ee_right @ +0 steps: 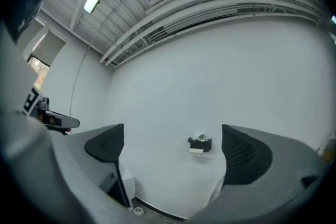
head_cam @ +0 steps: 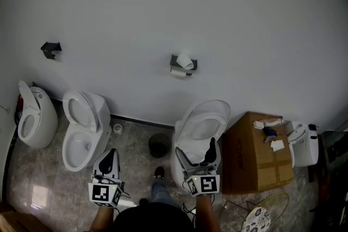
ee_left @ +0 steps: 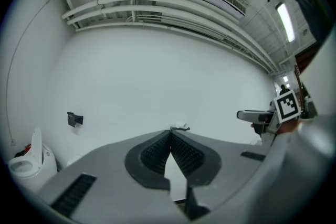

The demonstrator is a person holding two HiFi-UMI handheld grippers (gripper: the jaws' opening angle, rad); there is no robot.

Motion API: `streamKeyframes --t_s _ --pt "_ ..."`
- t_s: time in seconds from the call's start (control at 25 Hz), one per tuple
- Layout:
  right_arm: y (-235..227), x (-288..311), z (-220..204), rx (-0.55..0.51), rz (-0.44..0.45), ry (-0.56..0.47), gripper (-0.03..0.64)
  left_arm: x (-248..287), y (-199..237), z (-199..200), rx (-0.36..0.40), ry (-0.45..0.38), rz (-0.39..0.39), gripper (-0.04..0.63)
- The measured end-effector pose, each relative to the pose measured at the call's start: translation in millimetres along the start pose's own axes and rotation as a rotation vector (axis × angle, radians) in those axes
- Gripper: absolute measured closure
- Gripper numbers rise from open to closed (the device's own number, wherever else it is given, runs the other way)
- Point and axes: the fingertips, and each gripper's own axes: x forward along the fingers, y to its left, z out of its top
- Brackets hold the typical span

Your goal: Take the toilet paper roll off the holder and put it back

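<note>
Bare white wall above mottled grey floor

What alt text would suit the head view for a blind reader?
A person holds the left hand-held gripper shut and the right hand-held gripper open, facing a white wall where a toilet paper roll sits on its holder. Toilets and a cardboard box stand below.

Head view looking steeply down from well back, both gripper views facing the plain white wall from afar, all three sharing the black wall-mounted paper holder.
</note>
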Motion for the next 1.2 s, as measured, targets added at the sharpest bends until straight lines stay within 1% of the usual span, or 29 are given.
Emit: streamKeyframes --t_s 0.08,0.12,0.16,0.24,0.32,0.36,0.48,0.56,0.72,0.8,1.0,1.2 --pt "-3.8 10.5 -3.5 0.002 -0.001 0.004 0.057 10.1 3.8 -2.3 0.006 0.003 -0.002 0.592" --pt "-6.4 16.2 -5.3 0.002 -0.002 0.005 0.057 16.2 6.7 -4.0 0.005 -0.016 -0.002 0.592" --pt "-9.6 22.5 -6.8 0.003 -0.004 0.006 0.057 23.0 8.9 -1.9 -0.004 -0.030 0.003 0.592" --pt "-17.4 37.1 -8.9 0.005 -0.009 0.003 0.057 37.9 11.2 5.2 -0.023 -0.027 0.014 0.592" --pt "-24.5 52.8 -11.3 0.010 -0.013 0.000 0.057 53.1 14.5 -3.0 -0.008 -0.034 0.002 0.592" --pt "-27.9 60.6 -13.2 0.014 -0.015 0.000 0.057 60.9 15.7 -6.2 -0.002 -0.033 -0.004 0.592" --pt "-38.8 82.3 -19.0 0.021 -0.015 -0.001 0.057 84.9 16.1 3.2 -0.009 -0.008 -0.006 0.592" --pt "-47.2 96.0 -23.8 0.020 -0.015 0.002 0.057 102.0 19.4 4.1 -0.011 -0.027 -0.011 0.592" --pt "-65.0 121.0 -30.7 0.018 -0.027 0.010 0.057 137.4 31.8 -5.5 0.014 -0.085 -0.002 0.592" --pt "-75.4 133.5 -33.6 0.019 -0.036 0.010 0.057 157.0 31.3 -5.1 0.017 -0.085 -0.008 0.592" --pt "-107.6 162.1 -39.5 0.022 -0.058 0.013 0.057 205.5 18.6 -0.8 0.027 -0.052 -0.045 0.592" --pt "-137.2 192.7 -45.1 0.025 -0.065 0.018 0.058 253.3 9.4 4.8 0.007 -0.055 -0.039 0.592"
